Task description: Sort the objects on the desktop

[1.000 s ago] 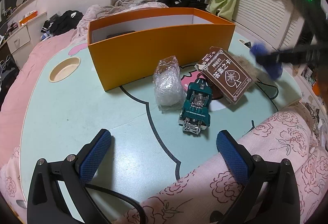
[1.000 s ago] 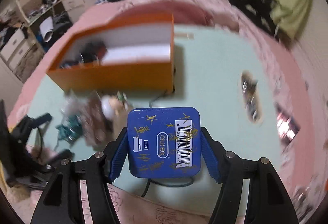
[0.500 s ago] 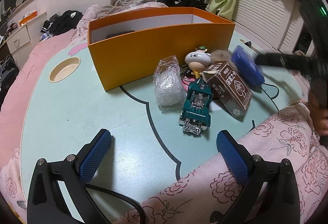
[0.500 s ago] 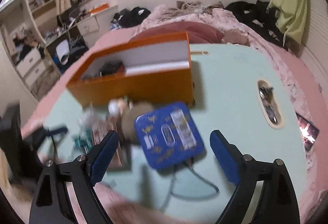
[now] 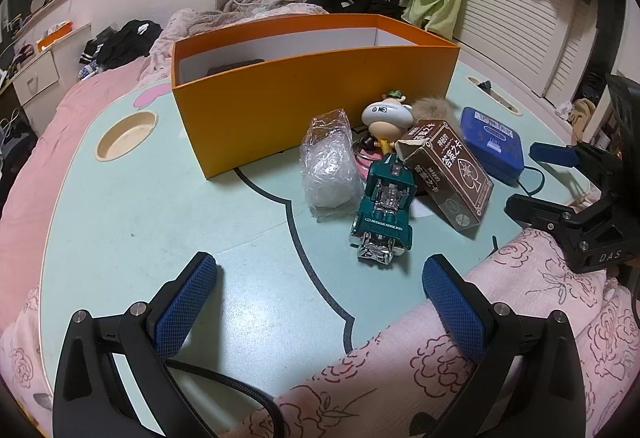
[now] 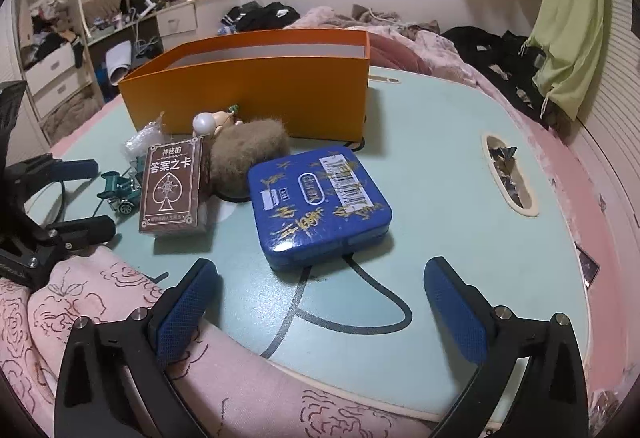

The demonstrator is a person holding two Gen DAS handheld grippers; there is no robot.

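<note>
Left wrist view:
- Left claw [image 5: 316,302]: jaws wide, nothing between them, poised over bare mint-green tabletop [image 5: 120,205].
- Green toy truck [image 5: 385,207]: just ahead of the claw, slightly right, nose toward it.
- Clear plastic bag [image 5: 330,167]: ahead, touching the truck's left side.
- Brown card box [image 5: 450,171]: ahead and right, tilted, leaning against the truck's far right corner.
- White-headed figurine [image 5: 387,114] and a tuft of brown fur [image 5: 434,109]: behind the card box.
- Orange box [image 5: 312,109]: farthest ahead, open top, a dark item inside at its left end.
- Blue tin [image 5: 492,139]: far right, flat on the tabletop.
- Right claw [image 5: 556,177]: at the right edge, just beside the tin, not touching it.

Right wrist view:
- Right claw [image 6: 320,302]: jaws opening, at their widest, empty.
- Blue tin [image 6: 320,201]: lies flat just ahead, clear of both pads, barcode label up.
- Brown card box [image 6: 172,185]: ahead and left, leaning against the fur [image 6: 250,149].
- Green toy truck [image 6: 124,189]: further left, partly hidden.
- Orange box [image 6: 256,93]: beyond all of these.
- Left claw [image 6: 80,197]: far left edge.
- Pink floral fabric [image 6: 80,294]: under both claws at the near tabletop edge.
</note>
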